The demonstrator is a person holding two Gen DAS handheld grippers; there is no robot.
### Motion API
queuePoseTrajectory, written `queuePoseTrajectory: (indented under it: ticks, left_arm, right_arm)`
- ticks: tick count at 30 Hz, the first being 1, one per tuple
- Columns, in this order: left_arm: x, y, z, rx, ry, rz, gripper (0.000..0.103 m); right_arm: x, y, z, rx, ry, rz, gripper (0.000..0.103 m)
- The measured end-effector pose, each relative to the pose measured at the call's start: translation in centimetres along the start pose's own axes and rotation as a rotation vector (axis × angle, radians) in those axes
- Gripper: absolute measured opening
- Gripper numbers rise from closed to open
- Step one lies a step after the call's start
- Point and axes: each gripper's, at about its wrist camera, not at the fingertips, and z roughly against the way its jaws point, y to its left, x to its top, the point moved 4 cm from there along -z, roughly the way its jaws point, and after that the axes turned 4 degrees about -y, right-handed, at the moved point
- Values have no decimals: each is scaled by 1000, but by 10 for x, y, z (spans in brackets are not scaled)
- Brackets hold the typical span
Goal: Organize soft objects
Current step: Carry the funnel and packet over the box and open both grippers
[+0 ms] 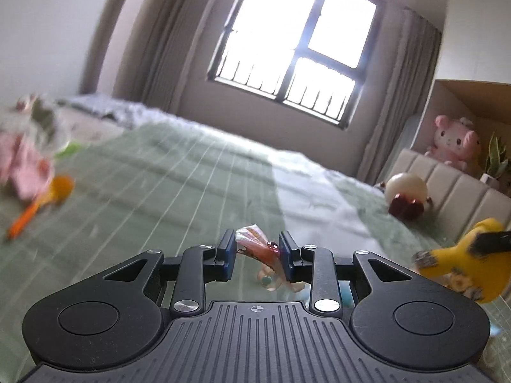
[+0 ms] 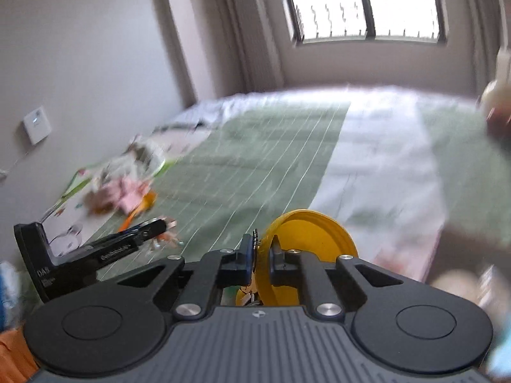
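My left gripper point(image 1: 258, 250) is shut on a small orange-pink soft toy point(image 1: 260, 245) and holds it above the green striped bedspread point(image 1: 166, 191). My right gripper point(image 2: 262, 253) is shut on a yellow soft toy point(image 2: 306, 245) with a round flat part; it also shows at the right edge of the left wrist view point(image 1: 463, 265). The left gripper shows in the right wrist view point(image 2: 159, 225) at the left, with the toy hanging from it. A blurred pile of pink and white soft toys point(image 2: 121, 188) with an orange piece lies at the bed's left side.
A round cream plush with dark red feet point(image 1: 405, 193) sits near the padded headboard point(image 1: 447, 185). A pink plush point(image 1: 455, 142) and a potted plant point(image 1: 495, 159) stand on the shelf behind it. Window and curtains at the far wall.
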Motion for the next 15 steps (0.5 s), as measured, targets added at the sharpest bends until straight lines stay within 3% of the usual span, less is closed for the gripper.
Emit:
queuePoseTrajectory:
  ticks: [3,7,11,15]
  left_arm:
    - [17,-33,-25,-72,5,-2,32]
    - [16,-107,-64,-237,78,7,32]
    - [-4,-205,-93,-418,168,-48,32]
    - [-44,-285,-108,-576,262,-65,33]
  right_arm:
    - [21,-26,25,-57,-63,38,9]
    - [33,-76,71,-151,-142,72,9]
    - [29,-132,109,-263,-172,55,10]
    - [12,-183,131,-331,-202,-3,10]
